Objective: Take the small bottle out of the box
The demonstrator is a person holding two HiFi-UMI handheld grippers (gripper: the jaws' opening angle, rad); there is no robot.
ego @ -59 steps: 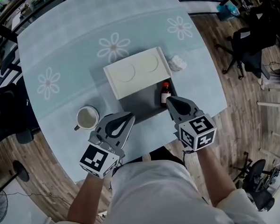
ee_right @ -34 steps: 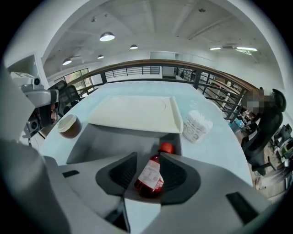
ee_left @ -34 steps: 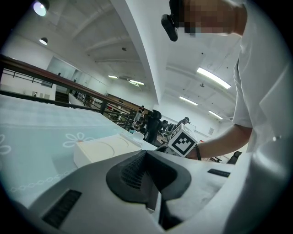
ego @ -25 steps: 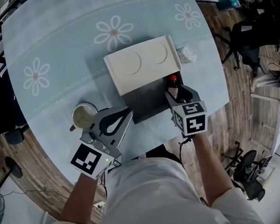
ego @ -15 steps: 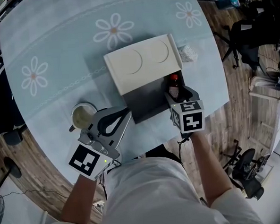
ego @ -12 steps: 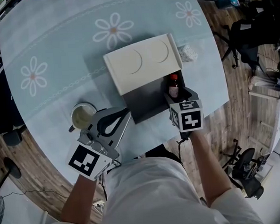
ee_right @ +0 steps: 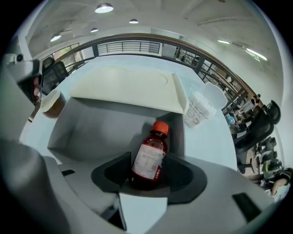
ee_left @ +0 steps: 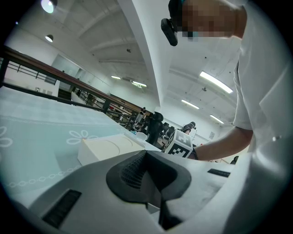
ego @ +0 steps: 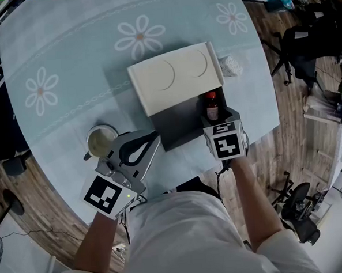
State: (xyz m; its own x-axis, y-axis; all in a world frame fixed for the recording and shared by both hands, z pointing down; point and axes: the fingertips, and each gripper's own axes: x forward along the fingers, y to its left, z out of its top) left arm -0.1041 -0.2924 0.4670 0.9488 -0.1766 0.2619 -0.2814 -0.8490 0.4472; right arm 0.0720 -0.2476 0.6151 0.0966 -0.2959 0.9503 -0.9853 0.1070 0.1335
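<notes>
The right tool [ego: 215, 120] points steeply down into the open grey box [ee_right: 87, 123]. Its jaws have just been opening and are spread wide around the small bottle [ee_right: 149, 157], which stands in the box's corner. The left tool [ego: 155, 141] is pressed together and empty over the worktop [ego: 68, 58].

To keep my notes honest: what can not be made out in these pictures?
Bottle label print: too small, right gripper view.
Bottle's lower part, head view: hidden by the right gripper, whose jaws have just been opening around it.
Cup contents: too small, head view.
</notes>
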